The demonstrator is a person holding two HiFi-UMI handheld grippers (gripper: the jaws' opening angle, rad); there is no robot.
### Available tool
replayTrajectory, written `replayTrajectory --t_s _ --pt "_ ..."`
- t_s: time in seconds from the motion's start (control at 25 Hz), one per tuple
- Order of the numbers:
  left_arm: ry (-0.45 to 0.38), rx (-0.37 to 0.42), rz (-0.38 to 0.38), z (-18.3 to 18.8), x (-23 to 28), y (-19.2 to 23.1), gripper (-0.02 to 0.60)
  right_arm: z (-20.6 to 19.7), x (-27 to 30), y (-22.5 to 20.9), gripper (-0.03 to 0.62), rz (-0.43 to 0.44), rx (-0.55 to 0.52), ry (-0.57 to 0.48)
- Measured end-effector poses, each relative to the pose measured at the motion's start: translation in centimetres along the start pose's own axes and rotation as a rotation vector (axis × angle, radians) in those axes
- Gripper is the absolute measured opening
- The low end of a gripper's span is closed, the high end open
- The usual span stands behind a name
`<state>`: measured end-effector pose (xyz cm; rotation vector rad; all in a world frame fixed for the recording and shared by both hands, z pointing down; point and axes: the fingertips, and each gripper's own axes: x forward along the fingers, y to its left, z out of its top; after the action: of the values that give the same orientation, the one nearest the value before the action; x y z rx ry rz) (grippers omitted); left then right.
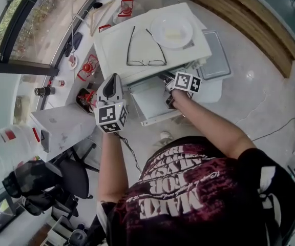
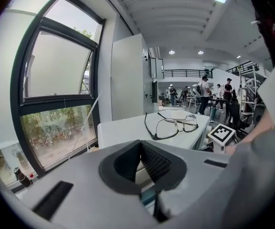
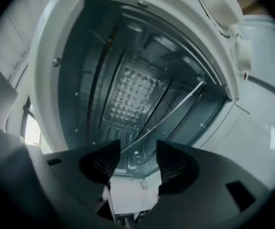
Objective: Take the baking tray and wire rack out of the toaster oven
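Wire rack (image 3: pixel 175 106) sits inside toaster oven (image 1: pixel 117 45), seen tilted in the right gripper view. Oven door (image 1: pixel 150 104) is down. Right gripper (image 3: pixel 138 159) at oven mouth, jaws apart, nothing between the pads and not touching rack. Grey baking tray (image 1: pixel 216 60) lies just right of oven, near edge hidden by oven body. Left gripper (image 2: pixel 141 149) beside oven's left front, jaws together, empty. Glasses (image 1: pixel 145 50) and plate (image 1: pixel 172 32) on oven top. In head view the right gripper's jaws are hidden under its marker cube.
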<state>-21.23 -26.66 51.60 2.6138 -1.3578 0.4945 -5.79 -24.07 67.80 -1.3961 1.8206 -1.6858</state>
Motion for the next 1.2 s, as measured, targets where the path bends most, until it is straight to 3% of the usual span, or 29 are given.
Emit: replayTrajectory --t_s 0.12,0.16,0.2,0.36,0.6,0.68,0.76,0.8,1.0,1.04,1.12,1.2 --pt "0.02 0.001 -0.02 -0.2 0.1 -0.1 0.006 1.0 1.5 -0.5 0.224 0.007 0.076 -0.046" --pt "0.026 0.001 -0.026 -0.3 0.1 0.0 0.006 1.2 1.9 -0.5 0.203 0.002 0.071 -0.05" --pt "0.034 0.003 -0.029 -0.3 0.2 0.0 0.006 1.3 2.2 -0.6 0.123 -0.004 0.052 -0.048" --pt "0.054 0.006 -0.03 -0.5 0.2 -0.1 0.006 0.7 1.6 -0.3 0.117 0.019 -0.012 -0.007" --pt "0.052 0.013 -0.028 -0.3 0.2 -0.1 0.006 -1.8 -2.1 0.2 0.117 0.058 -0.005 0.016" --pt "0.054 0.022 -0.026 -0.3 0.2 -0.2 0.006 -2.3 -2.3 0.3 0.133 0.08 0.012 0.016" --pt "0.056 0.027 -0.025 -0.3 0.2 -0.2 0.006 -2.7 -1.7 0.6 0.249 0.118 0.05 0.026" --pt "0.058 0.03 -0.024 -0.3 0.2 -0.2 0.006 -2.7 -1.2 0.6 0.267 0.134 0.071 0.021" --pt "0.078 0.077 -0.017 -0.7 0.4 -0.4 0.006 -1.4 1.8 0.6 0.276 0.207 0.137 -0.05" --pt "0.085 0.085 -0.016 -0.8 0.4 -0.5 0.006 -1.3 2.3 0.7 0.258 0.221 0.127 -0.056" --pt "0.095 0.095 -0.017 -0.9 0.4 -0.6 0.006 -1.1 2.7 0.8 0.118 0.225 0.068 -0.074" --pt "0.099 0.105 -0.018 -0.9 0.5 -0.7 0.006 -0.9 2.5 1.0 0.067 0.229 0.015 -0.091"
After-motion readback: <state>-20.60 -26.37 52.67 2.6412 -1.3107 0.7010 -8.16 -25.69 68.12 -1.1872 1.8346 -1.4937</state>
